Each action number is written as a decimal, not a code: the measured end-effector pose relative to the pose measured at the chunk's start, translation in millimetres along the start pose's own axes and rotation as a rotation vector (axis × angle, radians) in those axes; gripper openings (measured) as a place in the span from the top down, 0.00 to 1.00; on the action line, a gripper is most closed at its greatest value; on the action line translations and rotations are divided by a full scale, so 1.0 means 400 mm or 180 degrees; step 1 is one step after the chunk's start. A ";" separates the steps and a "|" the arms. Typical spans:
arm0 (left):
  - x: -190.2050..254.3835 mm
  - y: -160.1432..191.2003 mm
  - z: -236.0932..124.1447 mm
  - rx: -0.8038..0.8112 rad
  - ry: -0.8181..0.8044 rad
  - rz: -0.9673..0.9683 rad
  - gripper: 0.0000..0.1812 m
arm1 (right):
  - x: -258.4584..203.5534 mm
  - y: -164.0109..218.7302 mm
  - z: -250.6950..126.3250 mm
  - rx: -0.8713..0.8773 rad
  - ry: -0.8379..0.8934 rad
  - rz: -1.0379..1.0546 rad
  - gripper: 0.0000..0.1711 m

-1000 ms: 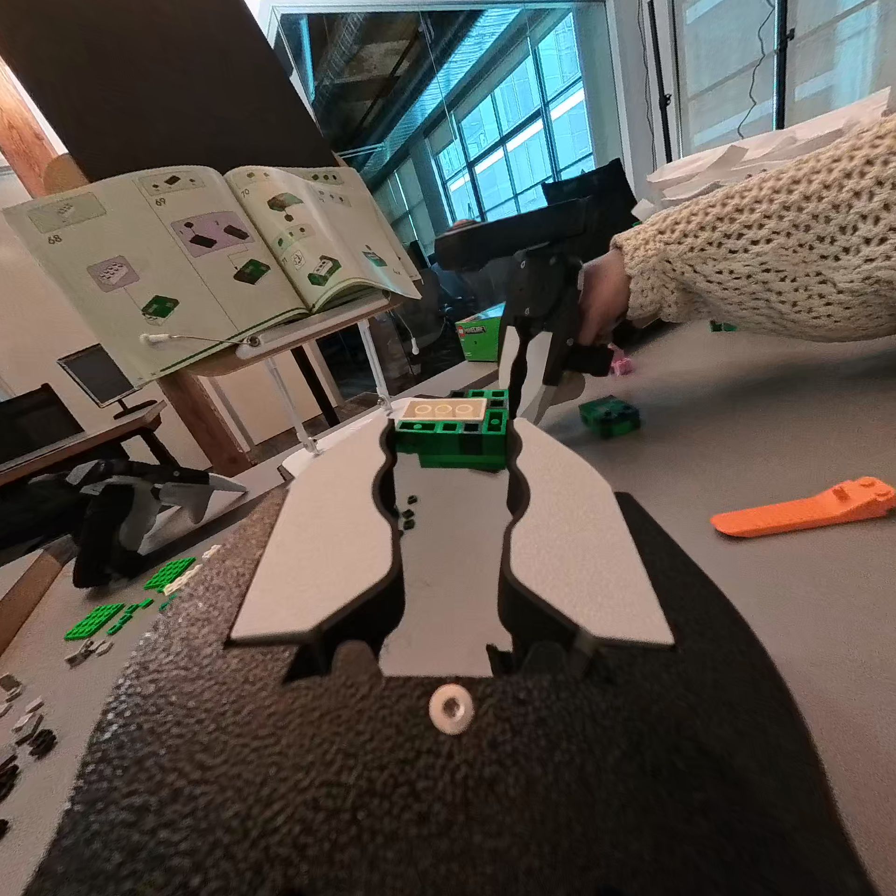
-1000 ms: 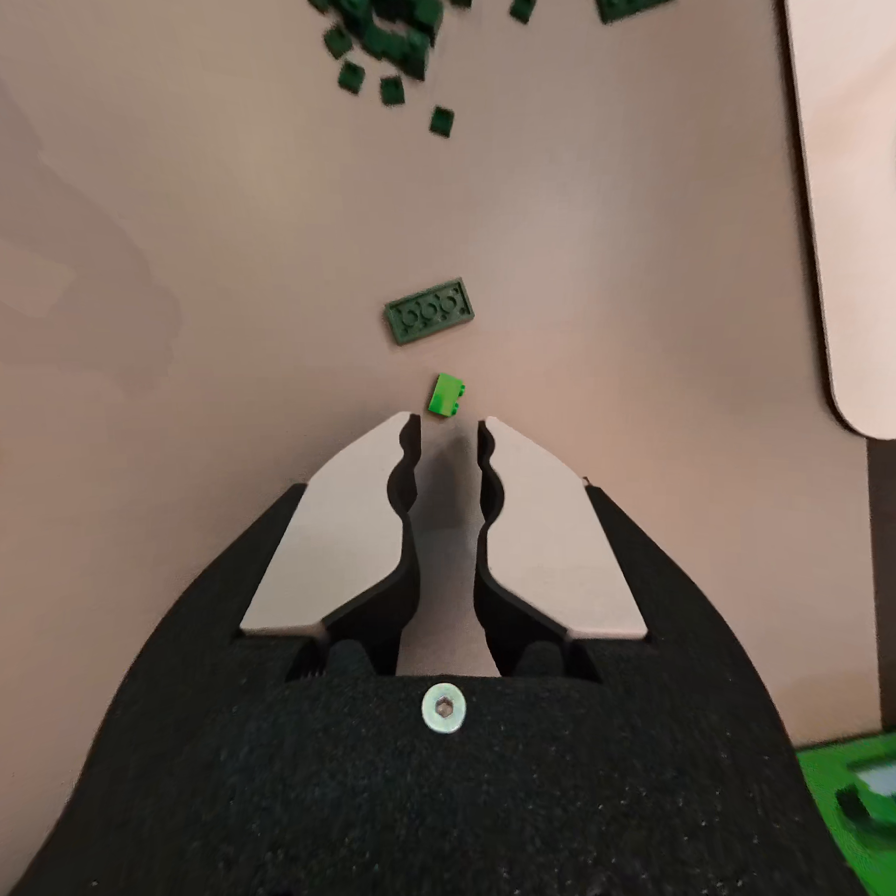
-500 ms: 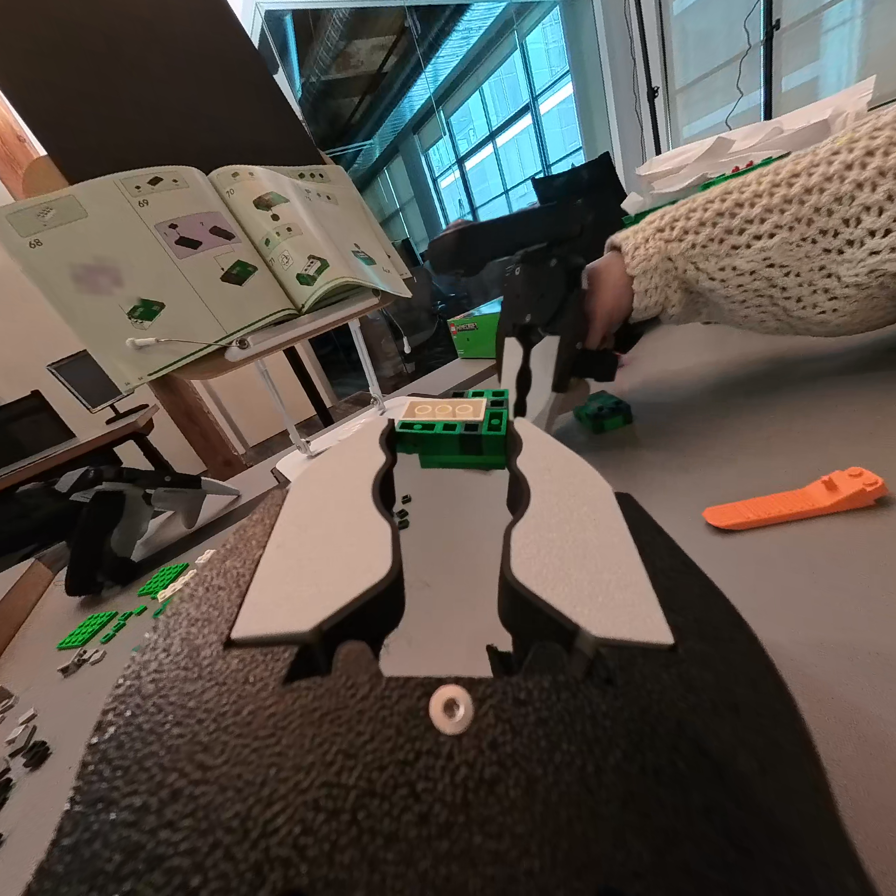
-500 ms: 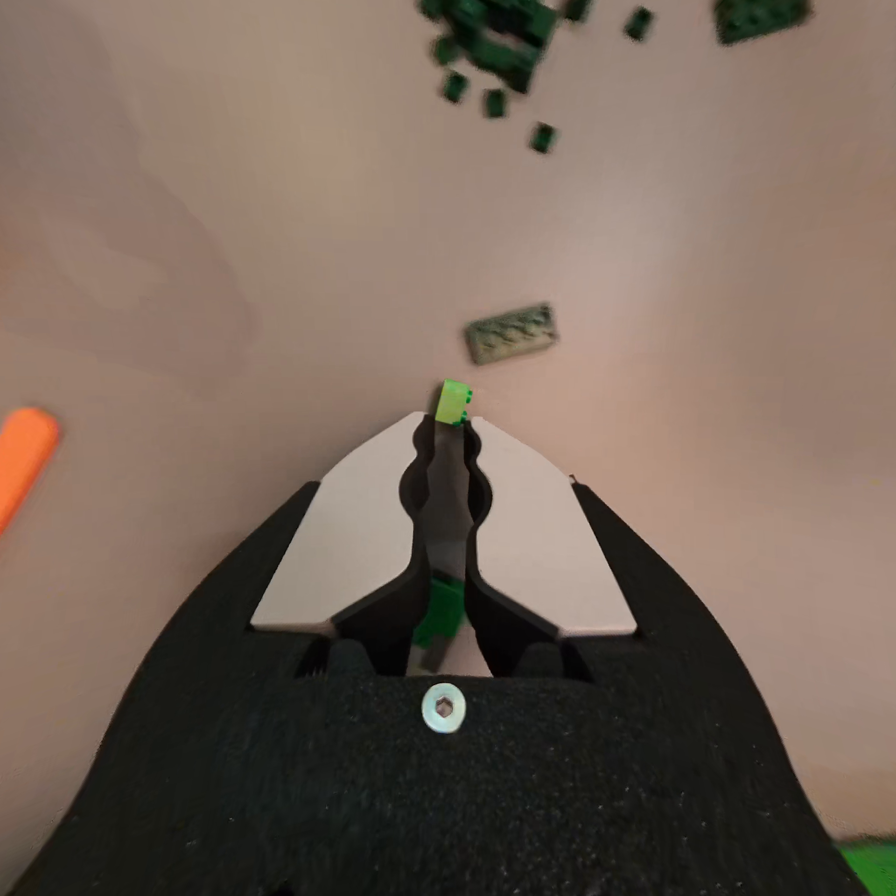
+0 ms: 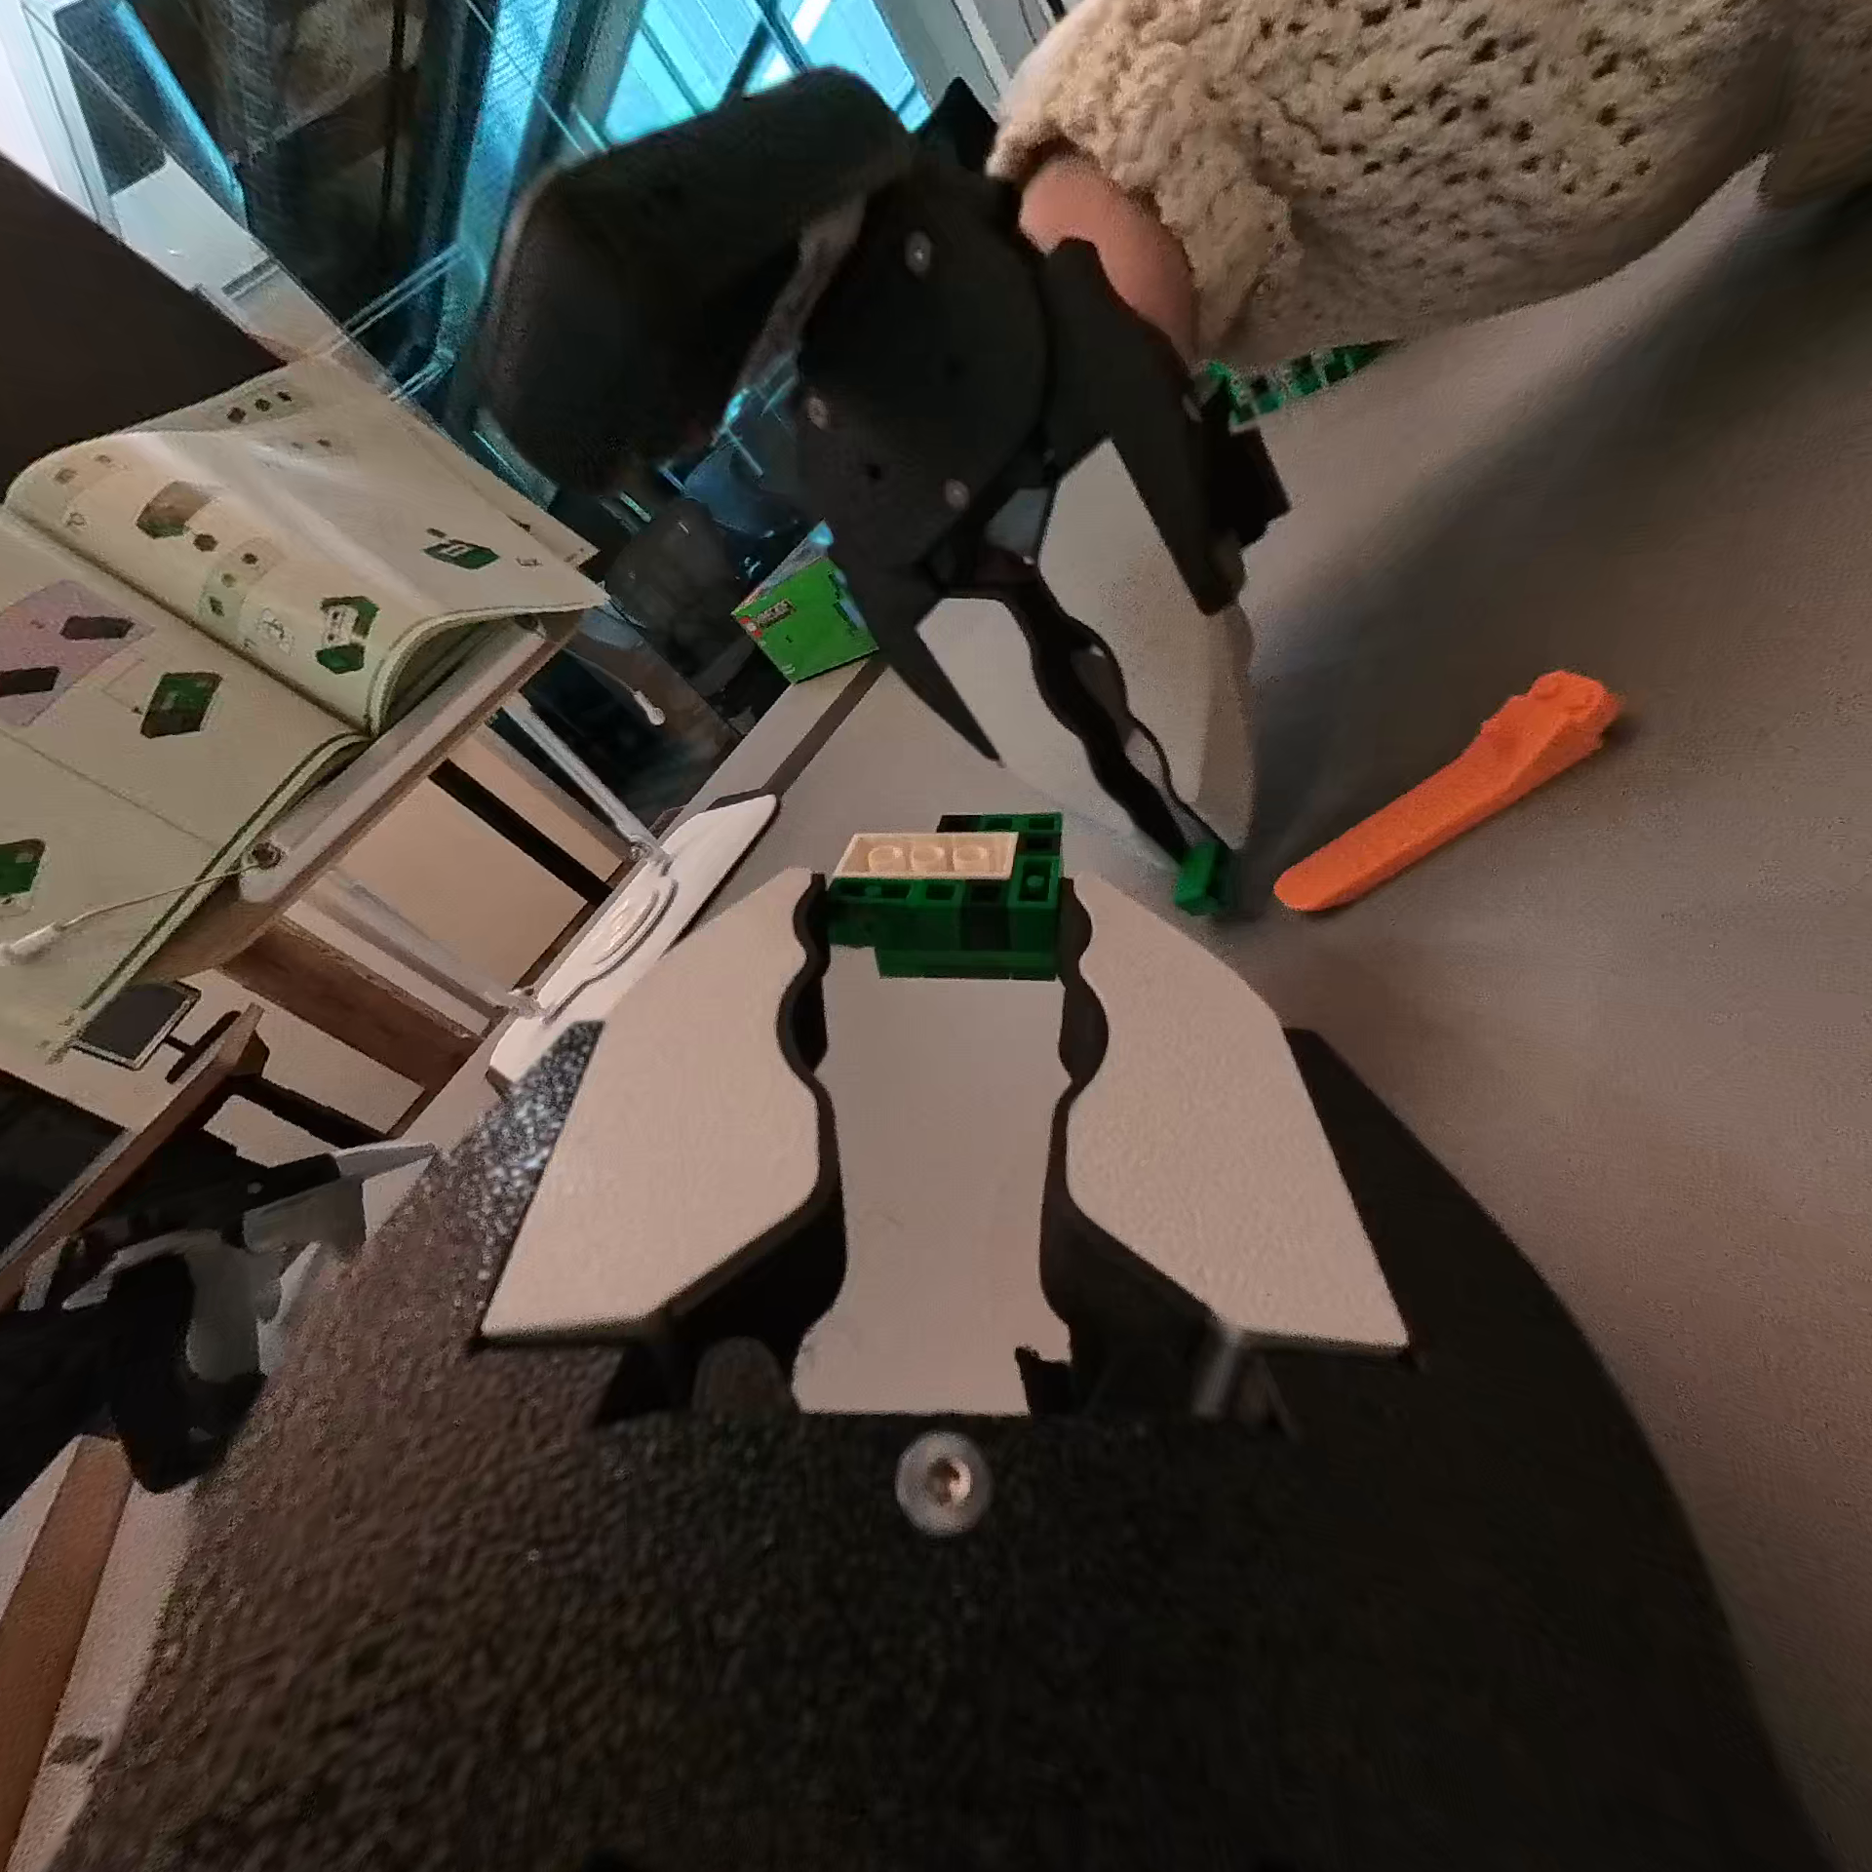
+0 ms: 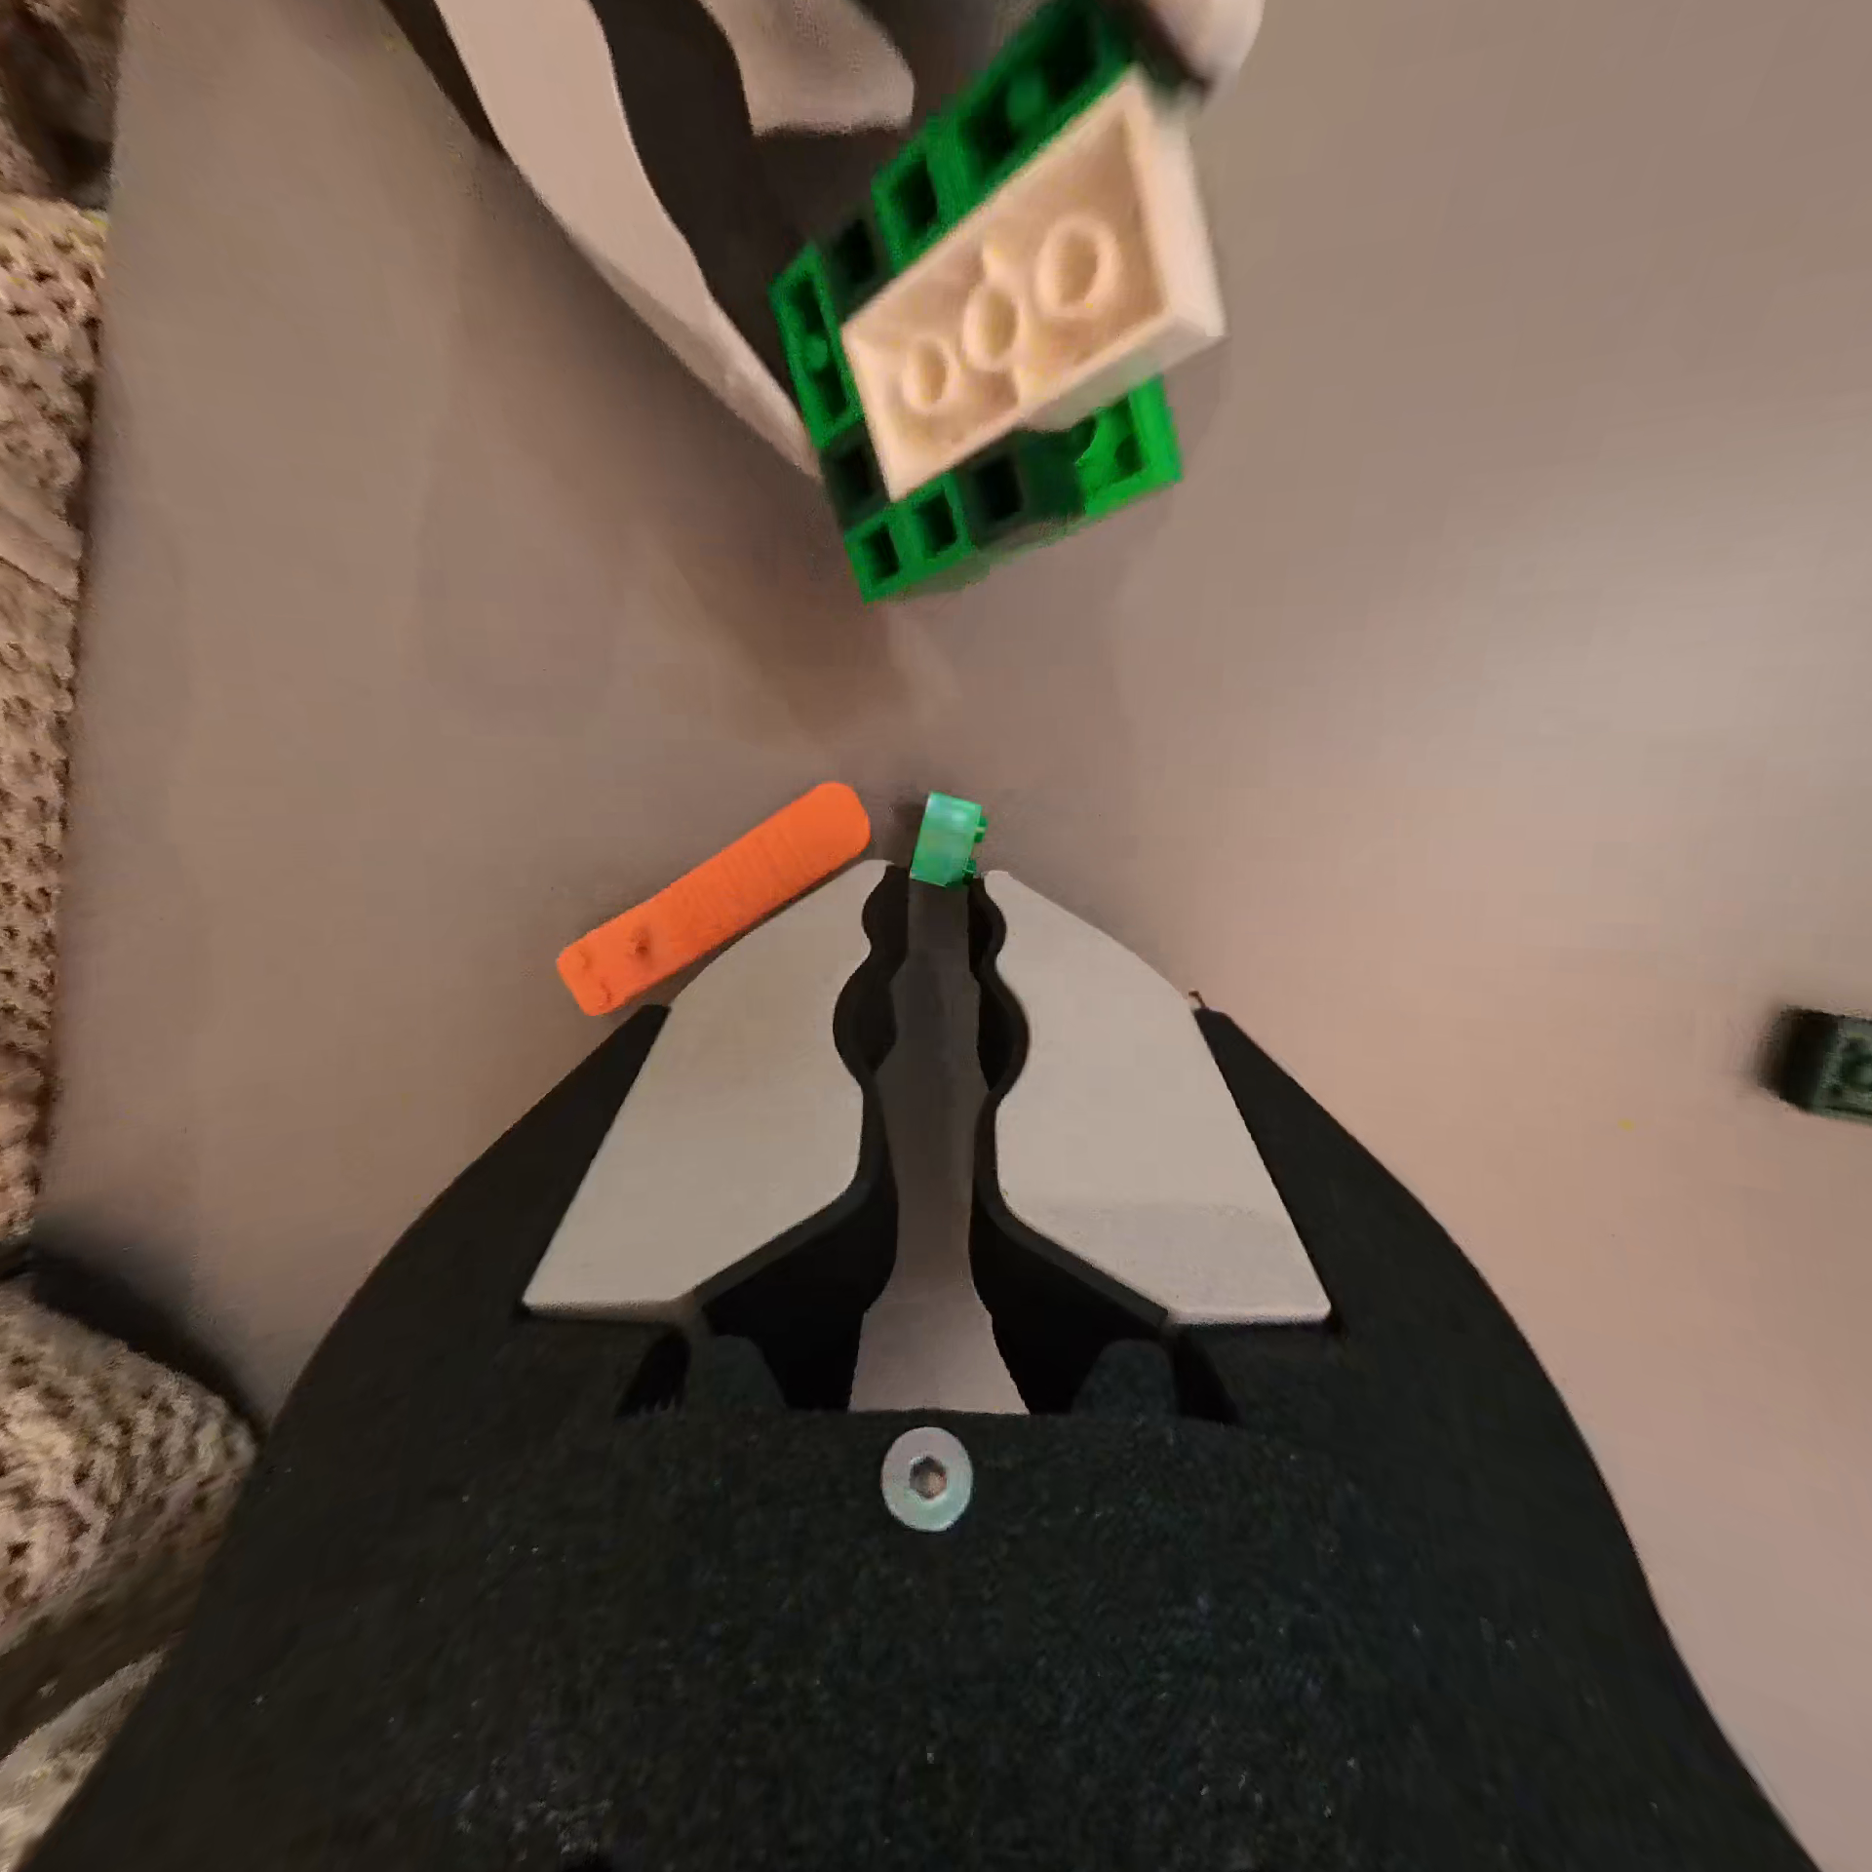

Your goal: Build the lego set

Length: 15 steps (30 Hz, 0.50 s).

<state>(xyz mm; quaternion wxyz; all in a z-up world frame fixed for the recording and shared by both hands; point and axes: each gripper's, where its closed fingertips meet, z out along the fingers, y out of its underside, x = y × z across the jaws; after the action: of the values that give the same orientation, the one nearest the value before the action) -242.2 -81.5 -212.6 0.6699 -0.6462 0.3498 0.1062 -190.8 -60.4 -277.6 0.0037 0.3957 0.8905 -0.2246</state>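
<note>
Left gripper (image 5: 942, 902): jaws clamp the green brick assembly topped by a cream plate (image 5: 947, 902) — frame centre.
Right gripper (image 6: 937, 879): jaws pinch a small bright-green brick (image 6: 947, 839), apparently above the grey worktop (image 6: 1469, 658) — beside the orange wedge-shaped separator tool (image 6: 709, 902).

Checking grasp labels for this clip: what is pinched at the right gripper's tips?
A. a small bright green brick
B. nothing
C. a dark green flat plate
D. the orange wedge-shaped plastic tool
A: the small bright green brick sits between the right gripper tips; the orange wedge-shaped plastic tool lies beside them.
</note>
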 end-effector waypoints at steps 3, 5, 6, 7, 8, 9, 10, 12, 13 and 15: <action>-0.012 0.002 -0.005 0.0008 -0.0049 -0.0082 0.76 | 0.002 0.002 0.011 0.0072 -0.0115 0.0193 0.94; -0.011 0.005 -0.004 -0.0007 -0.0043 -0.0093 0.76 | 0.012 0.006 0.010 0.0105 -0.0052 0.0232 0.93; -0.009 0.006 -0.003 -0.0015 -0.0030 -0.0088 0.76 | 0.018 0.006 0.009 0.0128 0.0036 0.0187 0.92; -0.006 0.007 -0.001 -0.0025 -0.0013 -0.0082 0.76 | 0.021 0.006 0.007 0.0155 0.0121 0.0128 0.89; -0.004 0.009 0.000 -0.0034 -0.0002 -0.0075 0.76 | 0.022 0.007 0.005 0.0170 0.0208 0.0072 0.86; -0.003 0.009 0.000 -0.0040 0.0002 -0.0070 0.76 | 0.024 0.007 0.002 0.0193 0.0327 0.0001 0.83; -0.003 0.010 0.000 -0.0043 -0.0001 -0.0073 0.76 | 0.024 0.006 -0.003 0.0239 0.0466 -0.0098 0.82; -0.007 0.009 -0.002 -0.0032 -0.0024 -0.0093 0.76 | 0.010 -0.005 -0.012 0.0395 0.0729 -0.0379 0.82; -0.010 0.008 -0.003 -0.0023 -0.0033 -0.0111 0.76 | -0.003 -0.013 -0.015 0.0476 0.0858 -0.0564 0.82; -0.013 0.007 -0.004 -0.0005 -0.0046 -0.0144 0.76 | -0.017 -0.013 -0.017 0.0429 0.1203 -0.0969 0.82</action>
<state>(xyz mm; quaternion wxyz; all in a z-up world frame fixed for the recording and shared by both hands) -248.2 -81.0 -211.5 0.6741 -0.6537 0.3302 0.0959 -188.7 -65.4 -268.2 -0.2231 0.2914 0.9077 -0.2035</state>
